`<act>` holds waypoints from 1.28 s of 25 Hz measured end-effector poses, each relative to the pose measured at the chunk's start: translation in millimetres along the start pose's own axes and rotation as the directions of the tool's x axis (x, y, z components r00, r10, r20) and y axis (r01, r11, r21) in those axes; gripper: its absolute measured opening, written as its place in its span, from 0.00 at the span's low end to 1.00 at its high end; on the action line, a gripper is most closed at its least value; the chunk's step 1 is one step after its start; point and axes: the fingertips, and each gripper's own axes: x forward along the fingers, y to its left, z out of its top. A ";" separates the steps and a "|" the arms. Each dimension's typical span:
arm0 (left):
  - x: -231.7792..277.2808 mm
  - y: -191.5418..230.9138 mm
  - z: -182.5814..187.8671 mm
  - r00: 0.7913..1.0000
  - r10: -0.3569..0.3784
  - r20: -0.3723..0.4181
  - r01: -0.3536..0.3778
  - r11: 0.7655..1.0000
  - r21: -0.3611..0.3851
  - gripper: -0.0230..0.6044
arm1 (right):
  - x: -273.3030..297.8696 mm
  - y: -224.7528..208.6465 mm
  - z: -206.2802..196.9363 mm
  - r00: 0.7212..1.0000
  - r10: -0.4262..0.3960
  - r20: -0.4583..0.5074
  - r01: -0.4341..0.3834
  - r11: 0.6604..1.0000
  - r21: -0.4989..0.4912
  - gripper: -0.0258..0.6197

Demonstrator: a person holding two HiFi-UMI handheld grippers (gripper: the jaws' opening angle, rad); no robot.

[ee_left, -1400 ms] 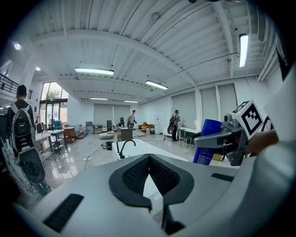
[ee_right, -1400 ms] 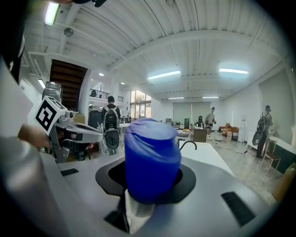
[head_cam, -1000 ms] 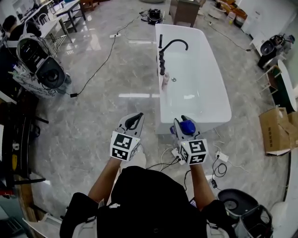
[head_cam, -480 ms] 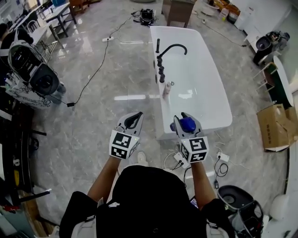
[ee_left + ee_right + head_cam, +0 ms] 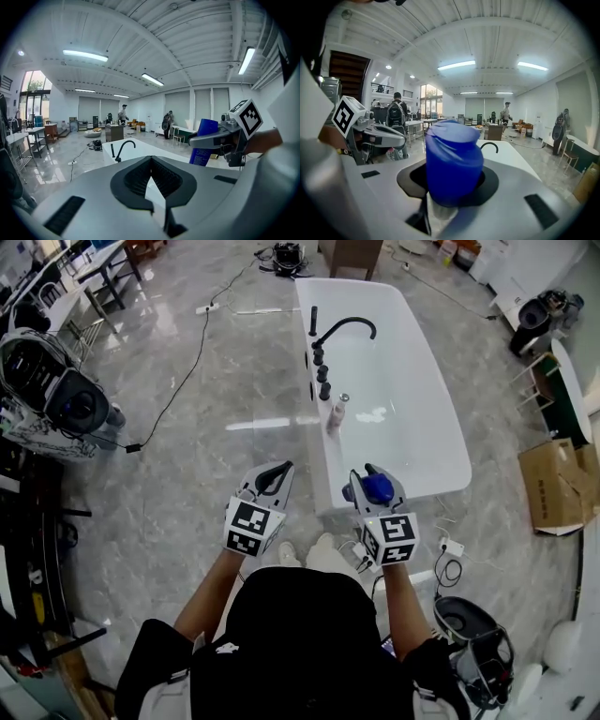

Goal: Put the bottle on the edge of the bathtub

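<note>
No text can be read anywhere — the blue bottle (image 5: 202, 146) carries what seems to be small print, too blurred; marker cubes (image 5: 397, 540) show only black-and-white squares.

Head view looks steeply down over the left gripper (image 5: 284, 468), right gripper (image 5: 366, 474) and bathtub (image 5: 441, 474) ahead — each gripper view sits close behind its own jaws, facing level across the hall; all three share the black faucet (image 5: 345, 326) and blue bottle (image 5: 378, 489).
</note>
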 end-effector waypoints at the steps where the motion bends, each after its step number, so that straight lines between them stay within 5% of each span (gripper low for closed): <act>1: 5.3 0.7 -1.7 1.000 -0.005 -0.008 0.005 1.000 0.007 0.06 | 5.2 -3.3 -1.6 1.000 -0.001 -0.004 0.001 1.000 0.003 0.25; 16: 109.6 5.7 -34.7 0.991 -0.011 -0.135 0.007 0.999 -0.034 0.06 | 80.2 -67.7 -63.7 0.987 0.066 -0.147 -0.059 0.997 0.051 0.25; 32: 182.4 0.1 -118.7 0.958 -0.038 -0.284 0.000 0.991 -0.133 0.06 | 134.9 -98.9 -154.0 0.932 0.160 -0.324 -0.137 0.986 0.092 0.25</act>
